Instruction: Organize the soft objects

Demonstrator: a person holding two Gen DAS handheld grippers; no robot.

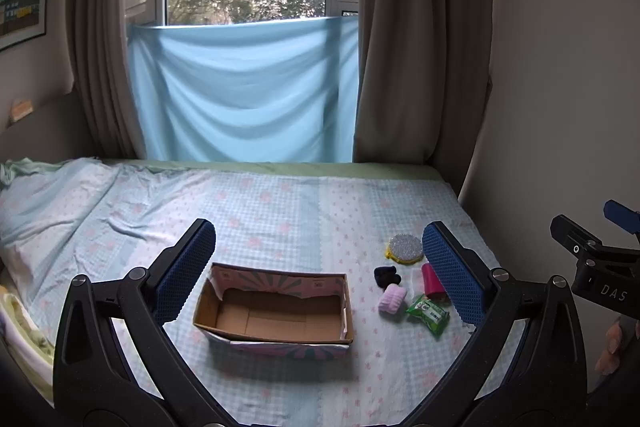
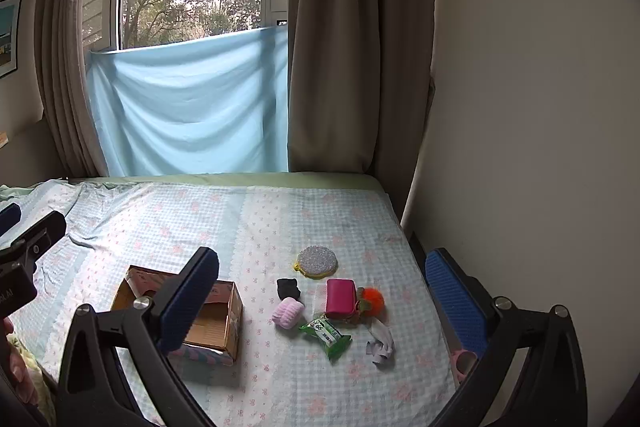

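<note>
An open cardboard box [image 1: 276,311] lies on the bed, empty; it also shows in the right wrist view [image 2: 216,323]. To its right lie a round grey-and-yellow scrub pad [image 2: 318,262], a black sock roll [image 2: 288,288], a pink sock roll [image 2: 287,313], a green packet [image 2: 326,337], a magenta pouch [image 2: 340,298], an orange pom-pom [image 2: 372,301] and a white cloth piece [image 2: 380,341]. My left gripper [image 1: 320,267] is open and empty above the box. My right gripper [image 2: 320,291] is open and empty above the soft items.
The bed [image 1: 280,203] has a pale blue flowered sheet. A wall [image 2: 520,107] runs along its right side. Curtains [image 1: 420,47] and a blue cloth [image 1: 244,95] hang at the window behind. Bedding [image 1: 20,323] is piled at left.
</note>
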